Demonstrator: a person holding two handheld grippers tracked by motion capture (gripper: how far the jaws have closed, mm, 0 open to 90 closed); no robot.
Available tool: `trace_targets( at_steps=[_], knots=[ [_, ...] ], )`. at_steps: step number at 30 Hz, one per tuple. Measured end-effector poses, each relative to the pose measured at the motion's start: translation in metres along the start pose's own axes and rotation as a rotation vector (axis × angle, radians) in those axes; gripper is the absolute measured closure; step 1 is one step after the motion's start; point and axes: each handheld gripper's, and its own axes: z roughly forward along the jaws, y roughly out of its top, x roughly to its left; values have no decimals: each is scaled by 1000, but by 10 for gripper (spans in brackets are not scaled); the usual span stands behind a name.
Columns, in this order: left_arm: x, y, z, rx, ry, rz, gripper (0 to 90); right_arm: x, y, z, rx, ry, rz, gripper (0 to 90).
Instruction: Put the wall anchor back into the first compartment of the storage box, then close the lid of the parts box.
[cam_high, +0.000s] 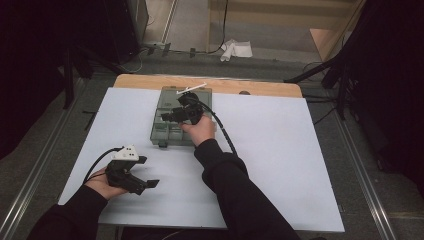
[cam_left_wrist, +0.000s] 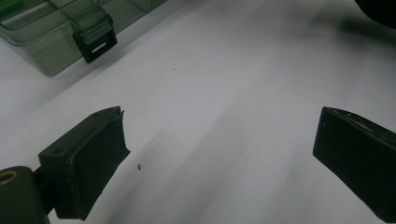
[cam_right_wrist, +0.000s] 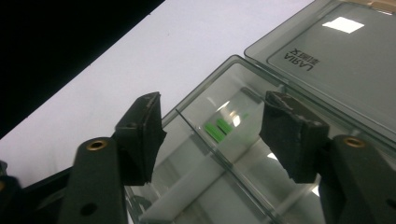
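Green pieces (cam_right_wrist: 218, 128) inside organiser box (cam_right_wrist: 327, 60)

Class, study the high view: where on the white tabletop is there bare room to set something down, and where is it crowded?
Bare: the white tabletop right of the compartment box. Also bare: the strip left of the box. Crowded: around the box, where the right gripper hovers, and the near-left corner under the left gripper.

Room dim, corners near black; worktop (cam_high: 280, 150) lit from overhead, pale and even. Soft double shadows under the left gripper's fingers (cam_left_wrist: 88, 158). Square glare patch on the clear box lid (cam_right_wrist: 343, 24). High view grainy; near fingers in both gripper views soft-focused.
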Motion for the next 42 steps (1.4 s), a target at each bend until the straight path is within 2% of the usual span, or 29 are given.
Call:
trace_targets(
  at_steps=[2,3,4,6,7,9,10,12,15,20,22,25,28,31,32,33,36,42],
  knots=[
    [2,1,1,-29,-9,-22,19,-1,-1,-5,-6,4,-5,393],
    [3,2,-1,-5,-4,-23,19,-2,-1,-8,-10,9,-6,392],
    [4,2,1,-27,-4,-30,19,-3,-2,-10,-17,9,-9,387],
    [7,3,0,-20,-5,-44,19,-4,-3,-14,-22,8,-19,371],
    [8,4,-2,0,-7,-43,20,-4,-4,-16,-21,7,-26,360],
    [9,5,-6,-25,-8,-36,21,-6,-5,-19,-19,1,-29,341],
    [11,5,-5,-46,-9,-48,21,-7,-5,-21,-22,-2,-35,333],
    [13,7,-6,-42,-1,-59,21,-9,-7,-25,-25,-12,-35,326],
    [16,9,-4,-35,-13,-83,21,-14,-10,-31,-29,-8,-22,323],
    [20,17,1,-10,-4,-82,22,-23,-16,-43,-33,-30,-16,314],
    [21,20,2,-17,-22,-82,85,-27,-17,-49,-45,-34,3,313],
    [22,26,2,-16,-11,-78,88,-33,-18,-57,-64,-33,11,322],
    [27,31,0,-31,-4,-100,88,-36,-20,-62,-56,-39,11,325],
    [32,35,0,-39,5,-99,89,-38,-21,-67,-53,-47,8,324],
    [32,35,0,-39,5,-99,88,-39,-21,-68,-47,-48,12,324],
    [34,39,0,-27,34,-98,89,-40,-22,-69,-50,-47,14,324],
    [39,45,2,-21,31,-92,88,-43,-23,-72,-47,-51,21,324],
    [54,56,3,-27,22,-141,89,-47,-25,-80,-40,-46,42,318]
  ],
)
